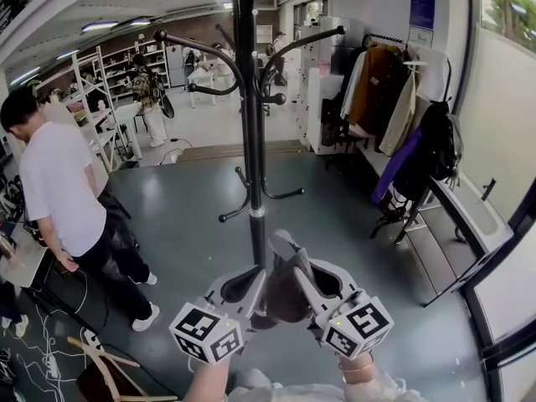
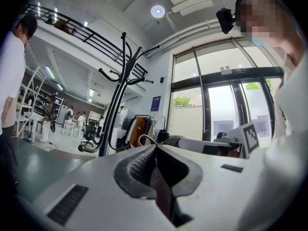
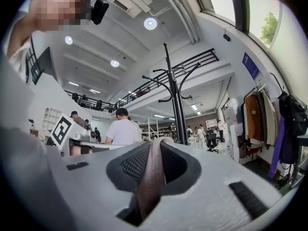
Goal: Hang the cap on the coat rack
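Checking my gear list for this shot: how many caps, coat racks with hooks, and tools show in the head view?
Cap: 1
Coat rack: 1
Tools: 2 (left tool, right tool)
Total: 4

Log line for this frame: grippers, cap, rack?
left gripper: shut on cap | right gripper: shut on cap | cap: unhung | coat rack: ahead, hooks bare

Person in white T-shirt [image 1: 57,182], hanging jackets [image 1: 374,86], perhaps shelving [image 1: 124,67] behind
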